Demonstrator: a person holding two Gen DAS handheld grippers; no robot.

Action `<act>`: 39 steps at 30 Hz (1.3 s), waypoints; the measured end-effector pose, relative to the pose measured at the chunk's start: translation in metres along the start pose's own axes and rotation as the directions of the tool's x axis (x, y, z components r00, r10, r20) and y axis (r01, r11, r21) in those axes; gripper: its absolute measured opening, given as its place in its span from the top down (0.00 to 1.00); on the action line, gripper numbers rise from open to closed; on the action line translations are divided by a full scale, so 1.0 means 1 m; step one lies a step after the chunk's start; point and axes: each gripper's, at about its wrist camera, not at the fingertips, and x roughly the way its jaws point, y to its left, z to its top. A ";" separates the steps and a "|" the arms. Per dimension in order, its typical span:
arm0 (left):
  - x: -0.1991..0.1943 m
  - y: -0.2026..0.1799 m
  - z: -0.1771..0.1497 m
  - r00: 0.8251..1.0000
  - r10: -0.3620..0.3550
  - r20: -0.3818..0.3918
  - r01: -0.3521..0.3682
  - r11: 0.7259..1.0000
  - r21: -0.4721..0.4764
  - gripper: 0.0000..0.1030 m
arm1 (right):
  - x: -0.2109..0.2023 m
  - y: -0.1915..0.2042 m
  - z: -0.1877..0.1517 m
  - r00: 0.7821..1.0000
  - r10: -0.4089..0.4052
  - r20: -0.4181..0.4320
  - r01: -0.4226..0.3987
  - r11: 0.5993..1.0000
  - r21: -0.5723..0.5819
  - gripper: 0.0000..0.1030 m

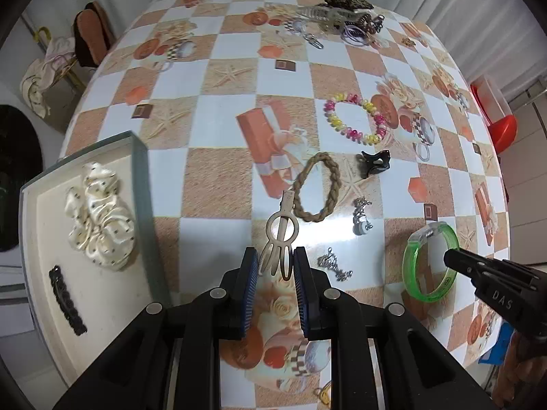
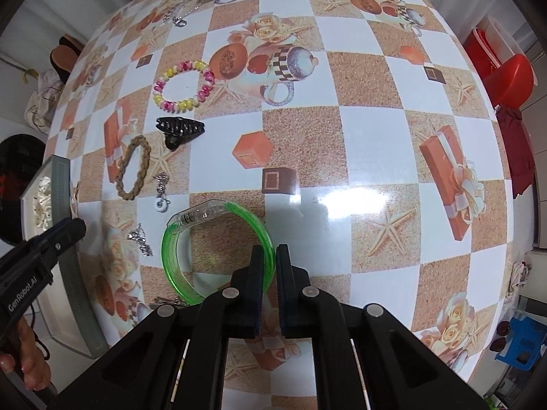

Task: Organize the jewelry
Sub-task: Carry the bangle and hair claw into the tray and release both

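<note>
A beige plastic hair clip with a ring head and forked prongs (image 1: 281,239) sits pinched by its prong end between the blue-padded fingers of the left gripper (image 1: 276,266), its metal tip pointing to 12 o'clock over the checkered orange-and-white tablecloth (image 1: 218,130). At 9 o'clock from that gripper, a shallow cream tray with a grey-green rim (image 1: 140,157) holds a cream satin polka-dot scrunchie (image 1: 101,215) and, toward 7 o'clock, a black beaded barrette (image 1: 67,299).

The right gripper (image 2: 270,263) has its jaws closed to a narrow slot on the rim of a translucent green plastic bangle with a clear clasp (image 2: 177,270), gripping the band's near right side.

Just past the clip tip at 1 o'clock lies a tan braided hair tie (image 1: 316,188); beyond it are a small black claw clip (image 1: 374,163) and a pink-and-yellow beaded bracelet (image 1: 355,118). Between the braided tie and the bangle lie a silver charm chain with a white bead (image 1: 361,215) and a second crumpled silver chain (image 1: 335,265).

At 12 o'clock, on the table's far edge, a pile of more hair accessories (image 1: 342,17) is heaped together, individual pieces hard to separate. A red plastic chair (image 2: 509,78) stands off the table at 2 o'clock in the right wrist view.
</note>
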 end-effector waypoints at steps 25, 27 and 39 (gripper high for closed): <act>-0.054 0.120 -0.064 0.997 0.050 0.064 -0.032 0.967 -0.253 0.74 | -0.021 0.146 0.011 0.995 0.097 0.027 -0.088 0.965 -0.246 0.93; -0.056 0.134 -0.072 0.996 0.058 0.064 -0.037 0.958 -0.283 0.74 | -0.020 0.164 0.011 0.994 0.107 0.023 -0.097 0.956 -0.277 0.93; -0.055 0.199 -0.115 0.995 0.095 0.040 -0.070 0.908 -0.413 0.74 | -0.007 0.274 0.007 0.989 0.146 -0.015 -0.137 0.882 -0.451 0.93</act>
